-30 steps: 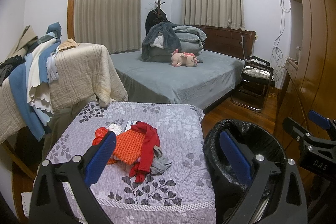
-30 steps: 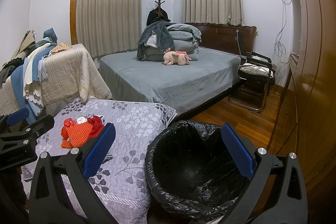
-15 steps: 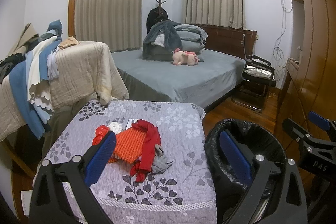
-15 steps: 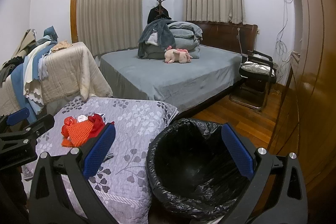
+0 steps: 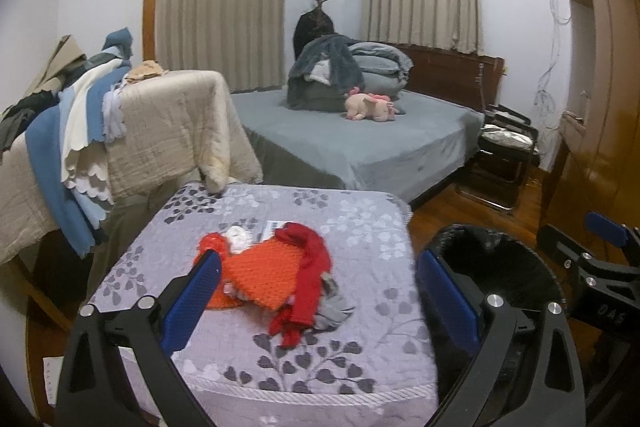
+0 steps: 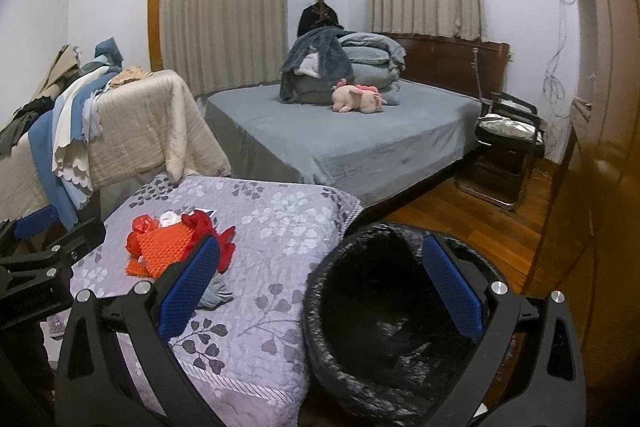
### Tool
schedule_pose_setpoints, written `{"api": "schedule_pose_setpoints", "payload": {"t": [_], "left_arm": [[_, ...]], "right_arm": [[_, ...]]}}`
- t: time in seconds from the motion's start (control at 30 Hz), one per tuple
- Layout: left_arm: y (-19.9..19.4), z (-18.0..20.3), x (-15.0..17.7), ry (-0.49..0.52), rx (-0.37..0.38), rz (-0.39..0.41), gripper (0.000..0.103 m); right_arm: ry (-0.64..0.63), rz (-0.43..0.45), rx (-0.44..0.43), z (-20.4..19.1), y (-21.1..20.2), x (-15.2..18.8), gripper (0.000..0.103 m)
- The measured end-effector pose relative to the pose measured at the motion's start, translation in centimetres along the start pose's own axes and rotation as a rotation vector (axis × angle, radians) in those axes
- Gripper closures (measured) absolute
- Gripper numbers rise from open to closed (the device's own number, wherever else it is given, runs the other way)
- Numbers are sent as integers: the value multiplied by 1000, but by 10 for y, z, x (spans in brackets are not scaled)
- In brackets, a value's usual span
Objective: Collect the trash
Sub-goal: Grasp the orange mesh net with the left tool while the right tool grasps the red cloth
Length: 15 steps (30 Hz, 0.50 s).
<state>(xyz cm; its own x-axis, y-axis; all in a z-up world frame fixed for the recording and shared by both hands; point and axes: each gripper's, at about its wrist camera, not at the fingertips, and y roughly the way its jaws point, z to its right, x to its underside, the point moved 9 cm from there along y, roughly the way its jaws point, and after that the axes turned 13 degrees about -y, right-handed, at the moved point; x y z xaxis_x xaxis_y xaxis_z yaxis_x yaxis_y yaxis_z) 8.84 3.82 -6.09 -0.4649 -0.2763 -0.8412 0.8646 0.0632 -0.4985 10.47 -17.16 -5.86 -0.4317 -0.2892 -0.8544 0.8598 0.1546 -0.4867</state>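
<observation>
Trash pile, i.e. orange knitted piece w/ red cloth strip, white crumple & grey rag [image 5: 276, 275], lies on the grey leaf-print quilted table [image 5: 360, 359], well left of the black-bagged round bin [image 6: 384, 327]. Left tool [image 5: 320, 299] hangs just short of the pile, blue-padded fingers spread wide, nothing held; pile sits straight ahead, slightly left of centre. Right tool [image 6: 320, 291], also spread & empty, is over the bin. So left is nearer; likely a forward reach. Red strip's long axis runs roughly away from tool.

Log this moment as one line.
left gripper: open, empty | right gripper: open, empty | red-orange pile: on floral quilt | black-lined bin: beside it
</observation>
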Motion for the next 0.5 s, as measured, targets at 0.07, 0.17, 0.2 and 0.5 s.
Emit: {"api": "schedule_pose_setpoints", "payload": {"t": [0.07,0.17,0.2,0.5], "left_arm": [[6,-13,-2,-14,-21,5,6],[17,-34,-3,-24,-64,9,6],[21,-40,-3,-24,-76,9,6],[60,-98,7,-35,-160,-15,11]], "right_arm": [[-10,0,-16,-8,10,-3,5],[-25,2,-37,-22,26,-5,5],[-29,0,-44,-27,33,-5,5],[-59,-31,-109,-76,90,-1,6]]}}
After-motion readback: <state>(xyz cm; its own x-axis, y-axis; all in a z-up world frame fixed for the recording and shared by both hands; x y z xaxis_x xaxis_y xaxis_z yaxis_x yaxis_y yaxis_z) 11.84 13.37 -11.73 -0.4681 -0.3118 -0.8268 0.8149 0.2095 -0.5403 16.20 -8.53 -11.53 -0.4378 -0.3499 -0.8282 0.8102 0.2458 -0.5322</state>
